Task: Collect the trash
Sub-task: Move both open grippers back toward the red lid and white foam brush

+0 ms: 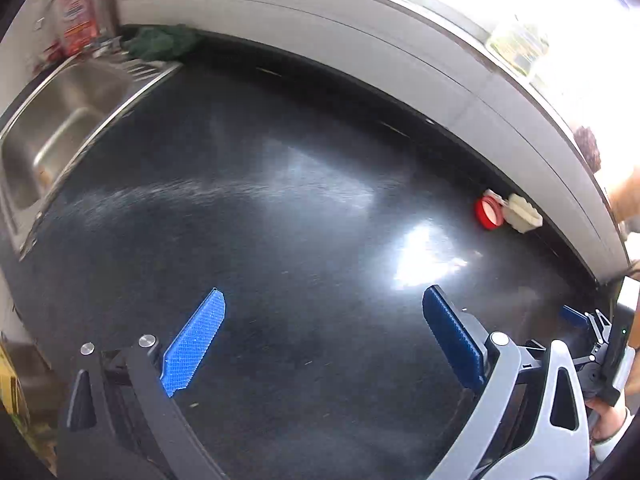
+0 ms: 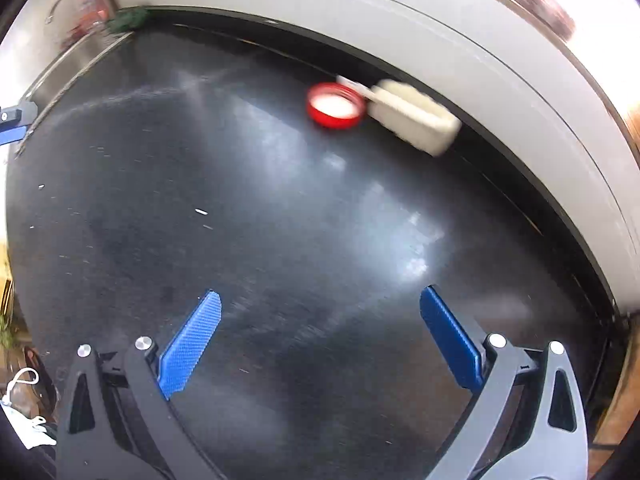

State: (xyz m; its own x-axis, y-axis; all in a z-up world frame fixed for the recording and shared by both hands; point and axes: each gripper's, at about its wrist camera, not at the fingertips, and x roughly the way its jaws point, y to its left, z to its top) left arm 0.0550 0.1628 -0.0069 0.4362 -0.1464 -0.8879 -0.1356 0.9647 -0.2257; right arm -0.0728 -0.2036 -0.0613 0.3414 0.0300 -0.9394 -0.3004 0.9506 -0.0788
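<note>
Both grippers released and empty above a dark worktop (image 2: 280, 248), trash ahead.
Right gripper (image 2: 320, 332) and left gripper (image 1: 324, 332): fingers spread, holding nothing. Red lid (image 2: 336, 105) and pale crumpled piece (image 2: 414, 120), touching, lie far ahead-right by the wall; advisably approach low, straddling one item. Scattered crumbs nearer; sink (image 1: 60, 120) far ahead-left.
</note>
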